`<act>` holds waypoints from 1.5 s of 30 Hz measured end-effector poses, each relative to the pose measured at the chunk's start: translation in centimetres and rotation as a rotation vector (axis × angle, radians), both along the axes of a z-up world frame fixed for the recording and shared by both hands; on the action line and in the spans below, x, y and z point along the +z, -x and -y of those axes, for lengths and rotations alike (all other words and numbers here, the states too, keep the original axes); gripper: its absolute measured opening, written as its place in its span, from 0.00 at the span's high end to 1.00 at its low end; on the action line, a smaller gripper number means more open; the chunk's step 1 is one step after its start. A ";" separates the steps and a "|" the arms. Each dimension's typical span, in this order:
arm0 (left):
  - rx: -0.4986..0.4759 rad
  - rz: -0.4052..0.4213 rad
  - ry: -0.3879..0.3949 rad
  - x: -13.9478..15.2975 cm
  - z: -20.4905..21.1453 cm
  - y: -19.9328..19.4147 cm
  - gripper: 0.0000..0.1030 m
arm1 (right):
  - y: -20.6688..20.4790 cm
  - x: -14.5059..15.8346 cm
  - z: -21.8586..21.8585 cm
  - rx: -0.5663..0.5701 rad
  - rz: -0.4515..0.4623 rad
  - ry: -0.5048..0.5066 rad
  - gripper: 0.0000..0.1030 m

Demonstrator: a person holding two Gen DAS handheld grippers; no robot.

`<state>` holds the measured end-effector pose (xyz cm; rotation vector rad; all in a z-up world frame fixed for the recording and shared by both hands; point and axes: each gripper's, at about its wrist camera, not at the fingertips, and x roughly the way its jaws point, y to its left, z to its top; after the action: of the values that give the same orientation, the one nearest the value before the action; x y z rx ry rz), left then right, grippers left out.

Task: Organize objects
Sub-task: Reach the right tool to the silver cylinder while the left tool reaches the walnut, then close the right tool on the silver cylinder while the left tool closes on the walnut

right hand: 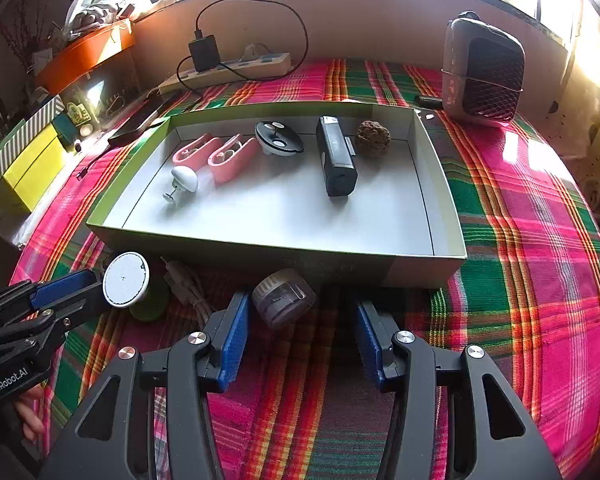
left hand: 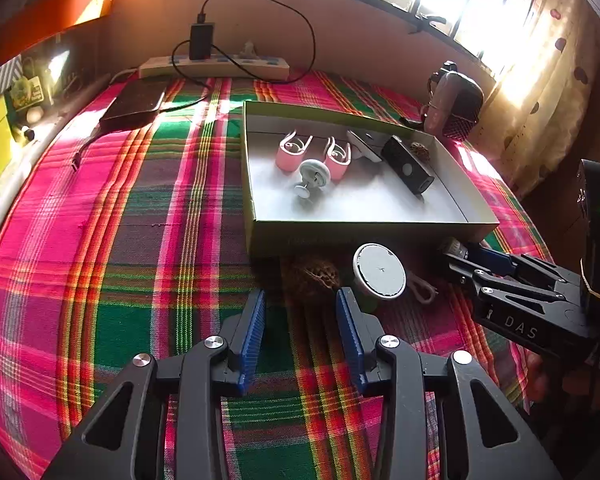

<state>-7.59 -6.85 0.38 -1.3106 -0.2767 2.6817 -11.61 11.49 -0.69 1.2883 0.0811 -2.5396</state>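
Note:
A shallow cardboard box point(left hand: 364, 236) point(right hand: 260, 248) on the plaid cloth holds two pink clips point(right hand: 216, 156), a white knob point(right hand: 184, 182), a black-white disc point(right hand: 278, 138), a black device point(right hand: 336, 158) and a brown walnut point(right hand: 373, 138). In front of the box lie another walnut point(left hand: 312, 278), a round white-topped green object point(left hand: 378, 276) point(right hand: 126, 280) with a cord, and a grey cylinder point(right hand: 284, 298). My left gripper point(left hand: 300, 320) is open, just short of the walnut. My right gripper point(right hand: 300, 328) point(left hand: 460, 258) is open, with the grey cylinder by its left finger.
A power strip point(left hand: 216, 66) with a charger and cable lies at the back wall. A dark power bank point(left hand: 134, 102) lies back left. A mesh-fronted device point(right hand: 484, 72) stands back right. Yellow and striped boxes point(right hand: 24, 160) sit off the left edge.

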 end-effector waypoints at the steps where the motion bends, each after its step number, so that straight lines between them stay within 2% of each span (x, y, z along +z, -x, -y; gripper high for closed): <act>1: 0.002 0.002 0.005 0.0 -0.1 0.1 0.66 | 0.1 0.0 -0.2 -0.001 -0.002 0.001 0.52; 29: 0.090 0.015 0.060 -0.3 -0.8 1.5 0.66 | -0.1 0.0 -2.5 -0.041 -0.038 -0.074 0.52; 35: 0.103 0.014 0.061 -0.4 -0.6 1.4 0.72 | -0.3 -0.1 -2.7 -0.050 -0.048 -0.070 0.52; 40: 0.104 0.013 0.056 -0.4 -0.5 1.4 0.72 | -0.4 0.0 -3.0 -0.056 -0.047 -0.055 0.52; 45: 0.105 0.013 0.055 -0.4 -0.5 1.3 0.72 | -0.6 0.0 -3.4 -0.062 -0.050 -0.042 0.64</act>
<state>-8.86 -6.31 0.02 -1.3668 -0.2826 2.7868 -10.99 14.87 -0.65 1.2620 0.1080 -2.6360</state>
